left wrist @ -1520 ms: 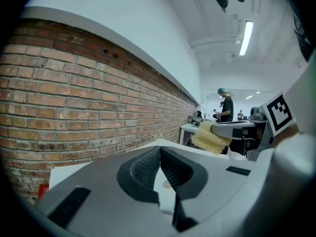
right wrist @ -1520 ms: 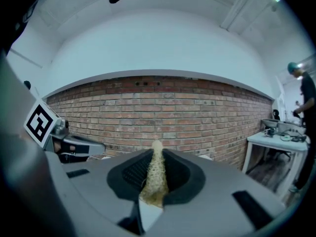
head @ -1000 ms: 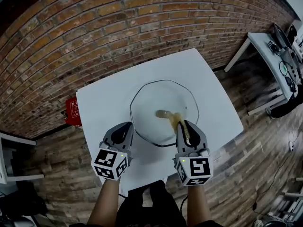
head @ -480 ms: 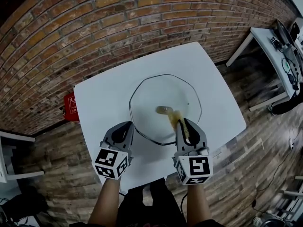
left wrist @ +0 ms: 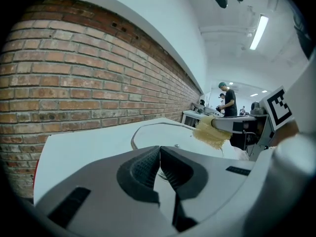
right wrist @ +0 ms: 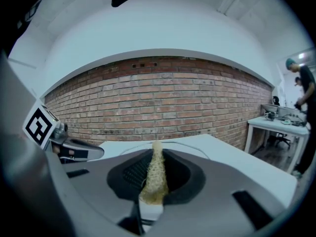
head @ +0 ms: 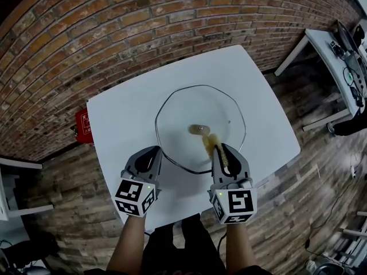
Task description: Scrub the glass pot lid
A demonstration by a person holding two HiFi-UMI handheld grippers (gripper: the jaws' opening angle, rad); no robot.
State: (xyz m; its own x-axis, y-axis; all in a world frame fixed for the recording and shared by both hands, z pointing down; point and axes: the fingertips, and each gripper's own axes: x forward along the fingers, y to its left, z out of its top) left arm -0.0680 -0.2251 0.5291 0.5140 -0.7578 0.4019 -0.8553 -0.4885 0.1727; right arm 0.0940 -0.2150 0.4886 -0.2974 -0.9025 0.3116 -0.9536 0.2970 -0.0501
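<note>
A large clear glass pot lid (head: 189, 105) with a dark rim and a knob (head: 197, 129) at its middle lies flat on the white table (head: 126, 119). My right gripper (head: 220, 149) is shut on a yellow fibrous scrubber (head: 213, 141), whose tip hangs over the lid's near part beside the knob. In the right gripper view the scrubber (right wrist: 154, 177) stands pinched between the jaws. My left gripper (head: 150, 158) is shut with nothing in it, just outside the lid's near-left rim. The left gripper view shows the lid (left wrist: 153, 132) ahead and the scrubber (left wrist: 211, 133) to its right.
A brick wall (head: 114, 33) runs behind the table. A red box (head: 84, 126) stands on the floor at the table's left edge. A white desk (head: 338, 56) with gear stands at the far right. People (left wrist: 228, 100) stand far off in the room.
Both grippers have sunk slightly toward the table. The head view has shifted, so the table and lid sit a little higher in the picture.
</note>
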